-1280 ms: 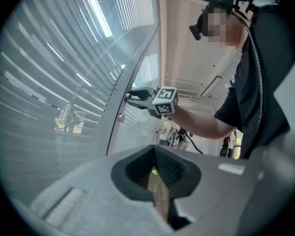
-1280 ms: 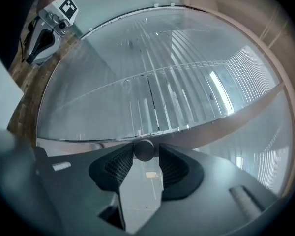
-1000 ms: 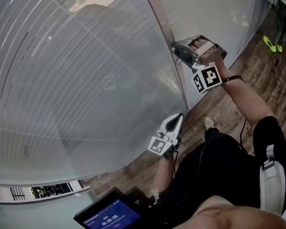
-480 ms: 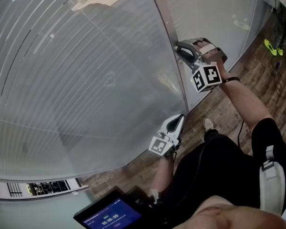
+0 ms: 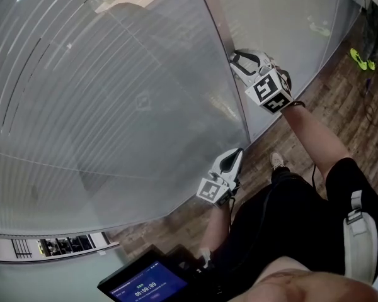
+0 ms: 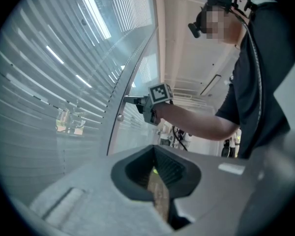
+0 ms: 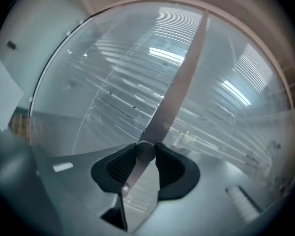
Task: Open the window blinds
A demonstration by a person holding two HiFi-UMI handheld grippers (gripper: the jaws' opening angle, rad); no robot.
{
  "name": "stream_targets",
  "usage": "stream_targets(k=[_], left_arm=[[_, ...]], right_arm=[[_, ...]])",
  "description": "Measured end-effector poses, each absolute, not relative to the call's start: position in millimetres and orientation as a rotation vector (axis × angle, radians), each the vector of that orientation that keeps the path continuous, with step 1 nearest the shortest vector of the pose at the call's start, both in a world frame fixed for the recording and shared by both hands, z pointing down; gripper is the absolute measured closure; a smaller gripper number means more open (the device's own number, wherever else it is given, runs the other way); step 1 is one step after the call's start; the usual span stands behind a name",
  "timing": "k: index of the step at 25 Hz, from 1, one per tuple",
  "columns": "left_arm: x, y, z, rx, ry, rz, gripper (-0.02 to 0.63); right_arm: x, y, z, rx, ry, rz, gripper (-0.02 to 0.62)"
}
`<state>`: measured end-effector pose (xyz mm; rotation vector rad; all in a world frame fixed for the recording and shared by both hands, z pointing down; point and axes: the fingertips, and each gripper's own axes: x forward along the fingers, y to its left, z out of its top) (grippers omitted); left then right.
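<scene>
Right gripper (image 7: 146, 156) clamped on mullion knob (image 7: 145, 149); blinds (image 5: 82, 106) behind glass (image 5: 176, 137); left gripper (image 5: 234, 157) closed empty; wood floor (image 5: 340, 106)

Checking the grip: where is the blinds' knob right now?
Head view, upper right: the knob sits on the metal frame post between the glass panes, clamped in the right gripper's fingers.

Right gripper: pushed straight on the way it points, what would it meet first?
The right gripper is shut on a round knob; straight on, it would likely just press that knob into the metal post behind it.
</scene>
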<state>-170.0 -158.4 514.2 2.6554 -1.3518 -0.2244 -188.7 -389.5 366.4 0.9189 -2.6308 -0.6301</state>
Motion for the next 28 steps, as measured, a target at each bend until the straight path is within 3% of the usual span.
stream_targets(k=[14,25,28], left_arm=[[-170.8,-145.0,514.6,2.644,-1.383,-0.214,0.604],[-166.7,-143.0,515.3,2.662,-1.380,-0.170,0.604],[-167.2,-142.5,516.7,2.657,-1.388,-0.159,0.604]], right_arm=[[-179.5,-398.0,368.7,0.978,-3.022,0.387,0.476],[-180.4,-398.0,368.0,0.973,-3.025,0.342,0.472],[-182.2,-394.2,368.7,0.917,-3.016,0.251,0.440]])
